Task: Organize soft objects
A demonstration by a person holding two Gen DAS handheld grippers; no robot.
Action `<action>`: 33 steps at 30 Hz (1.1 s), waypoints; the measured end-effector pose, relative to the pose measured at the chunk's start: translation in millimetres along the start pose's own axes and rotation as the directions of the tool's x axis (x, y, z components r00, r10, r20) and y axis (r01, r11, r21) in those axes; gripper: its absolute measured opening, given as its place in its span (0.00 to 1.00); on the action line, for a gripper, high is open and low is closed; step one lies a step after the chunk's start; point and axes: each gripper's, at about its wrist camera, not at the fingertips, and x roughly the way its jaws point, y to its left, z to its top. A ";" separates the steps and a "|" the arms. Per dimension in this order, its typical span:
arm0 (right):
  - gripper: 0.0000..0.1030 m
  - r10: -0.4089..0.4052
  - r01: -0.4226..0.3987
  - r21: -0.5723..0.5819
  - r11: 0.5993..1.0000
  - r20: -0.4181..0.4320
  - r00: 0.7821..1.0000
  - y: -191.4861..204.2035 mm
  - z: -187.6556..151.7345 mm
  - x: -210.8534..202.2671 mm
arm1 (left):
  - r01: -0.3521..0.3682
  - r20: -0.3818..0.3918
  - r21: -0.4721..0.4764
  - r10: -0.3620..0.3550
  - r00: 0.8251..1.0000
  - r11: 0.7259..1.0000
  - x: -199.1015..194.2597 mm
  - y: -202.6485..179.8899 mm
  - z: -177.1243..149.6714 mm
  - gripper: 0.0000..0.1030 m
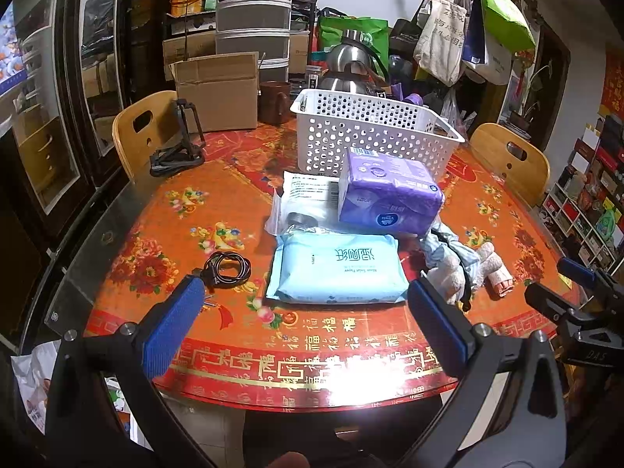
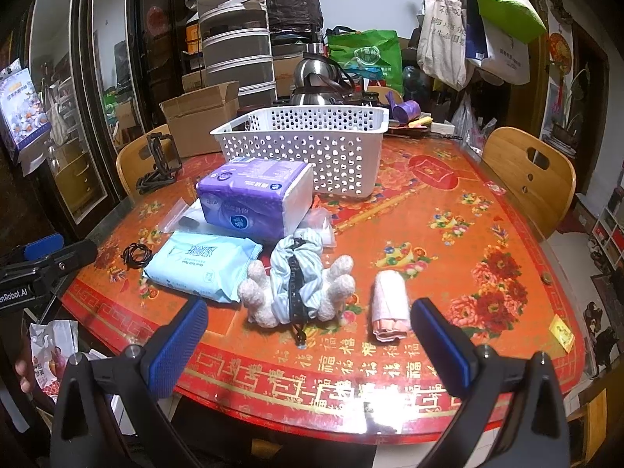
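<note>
A white perforated basket (image 1: 370, 128) (image 2: 312, 144) stands at the back of the red table. In front of it lie a purple tissue pack (image 1: 386, 195) (image 2: 253, 199), a light blue wet-wipes pack (image 1: 335, 269) (image 2: 202, 263), a plush toy in striped blue cloth (image 1: 460, 261) (image 2: 296, 280), a rolled pink cloth (image 1: 501, 282) (image 2: 390, 308) and a clear plastic bag (image 1: 304, 199). My left gripper (image 1: 304, 319) is open and empty, just short of the wipes pack. My right gripper (image 2: 308, 335) is open and empty, in front of the plush toy and the pink roll.
A coiled black cable (image 1: 228, 267) (image 2: 136, 253) lies left of the wipes. A black stand (image 1: 179, 148), a cardboard box (image 1: 216, 89), a brown mug (image 1: 275, 101) and kettles (image 1: 351, 66) sit at the back. Wooden chairs (image 1: 144, 128) (image 2: 534, 179) flank the table.
</note>
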 end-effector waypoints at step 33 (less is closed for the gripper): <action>1.00 0.001 -0.001 0.004 1.000 -0.005 1.000 -0.8 -1.4 1.4 | 0.004 -0.011 -0.003 -0.004 1.000 1.000 3.7 -3.0 -3.0 1.00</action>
